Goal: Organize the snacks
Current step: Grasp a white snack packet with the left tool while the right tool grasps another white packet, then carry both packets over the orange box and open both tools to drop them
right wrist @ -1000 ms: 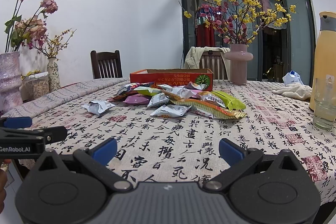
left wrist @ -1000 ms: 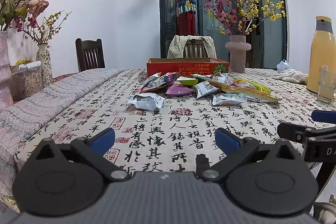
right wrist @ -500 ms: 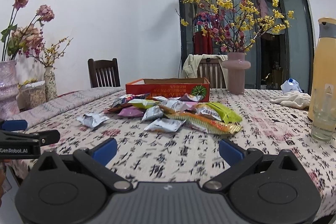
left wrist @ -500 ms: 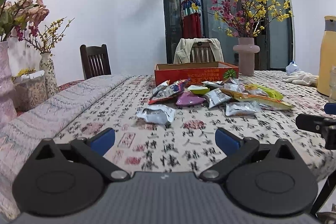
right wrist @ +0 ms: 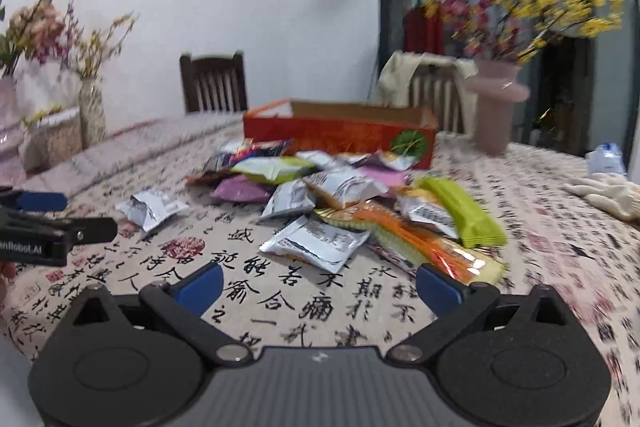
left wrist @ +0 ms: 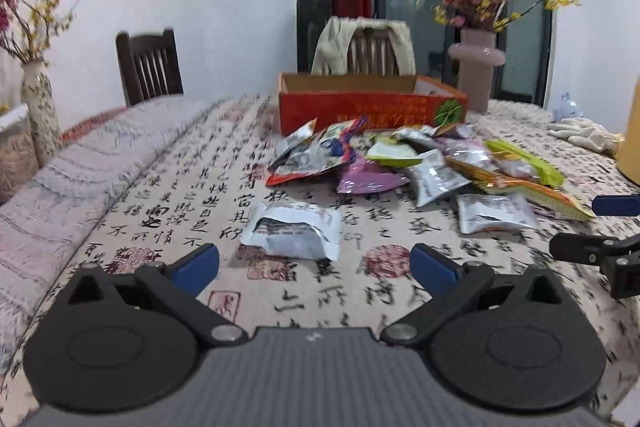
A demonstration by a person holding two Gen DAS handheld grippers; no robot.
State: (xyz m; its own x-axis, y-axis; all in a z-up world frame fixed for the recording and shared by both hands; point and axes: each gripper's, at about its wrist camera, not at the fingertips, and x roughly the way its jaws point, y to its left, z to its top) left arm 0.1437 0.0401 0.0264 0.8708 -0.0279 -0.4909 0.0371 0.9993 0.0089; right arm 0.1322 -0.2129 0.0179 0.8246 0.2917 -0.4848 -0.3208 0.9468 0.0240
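A pile of snack packets (left wrist: 420,163) lies on the calligraphy tablecloth in front of an open orange box (left wrist: 372,107). One silver packet (left wrist: 292,233) lies apart, just ahead of my left gripper (left wrist: 314,265), which is open and empty. In the right wrist view the pile (right wrist: 340,187) and the orange box (right wrist: 340,133) show too. My right gripper (right wrist: 320,281) is open and empty, just short of another silver packet (right wrist: 316,241). The lone silver packet (right wrist: 150,209) lies at its left.
A pink vase of flowers (left wrist: 476,71) stands right of the box. A white cloth (right wrist: 604,193) lies at the right. Chairs (left wrist: 148,69) stand behind the table. Vases (right wrist: 92,113) stand at the left. The table's front edge is close below both grippers.
Both grippers have moved forward over the table and tilted down toward the packets. The packets look nearer. Both stay open.
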